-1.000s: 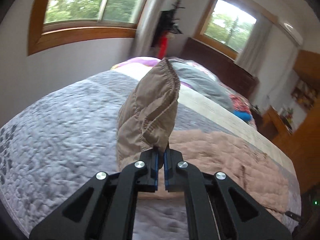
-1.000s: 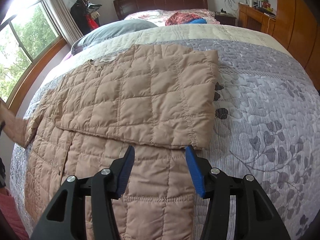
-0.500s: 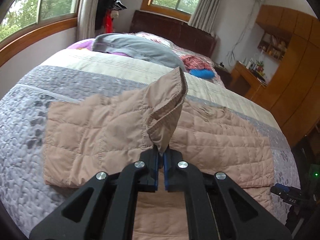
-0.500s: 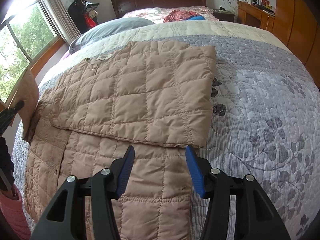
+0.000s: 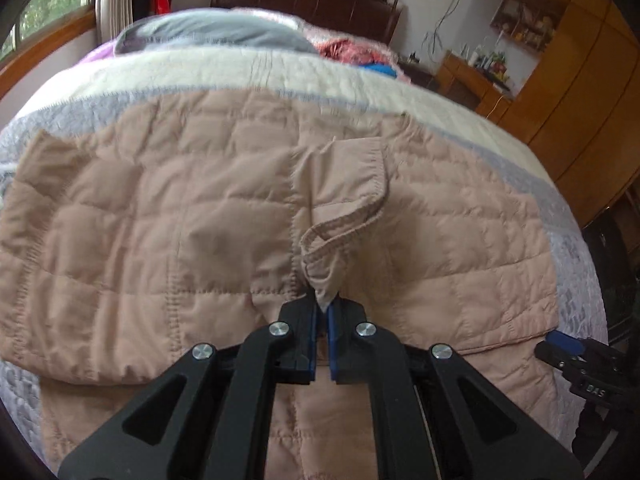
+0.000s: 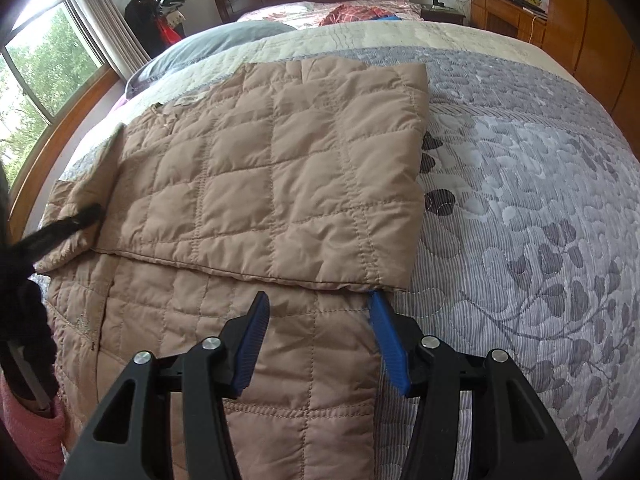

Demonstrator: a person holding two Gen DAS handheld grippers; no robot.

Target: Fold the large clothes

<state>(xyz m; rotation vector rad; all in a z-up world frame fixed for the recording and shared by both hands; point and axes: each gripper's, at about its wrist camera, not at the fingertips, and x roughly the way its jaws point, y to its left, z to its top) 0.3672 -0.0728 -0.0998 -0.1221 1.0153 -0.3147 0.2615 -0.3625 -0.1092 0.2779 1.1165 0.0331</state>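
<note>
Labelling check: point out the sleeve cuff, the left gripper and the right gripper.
sleeve cuff [image 5: 344, 216], left wrist view: its stitched hem.
left gripper [image 5: 323, 314], left wrist view: between the fingertips, pinching the cuff.
right gripper [image 6: 318, 308], right wrist view: between the open fingertips.

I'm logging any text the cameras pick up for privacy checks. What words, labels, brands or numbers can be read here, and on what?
"DAS": white letters on the black body of the right gripper, at the right edge of the left wrist view.
Pale neck label on the quilted jacket: too small to read.
Items on the wooden shelves: too blurred to read.
</note>
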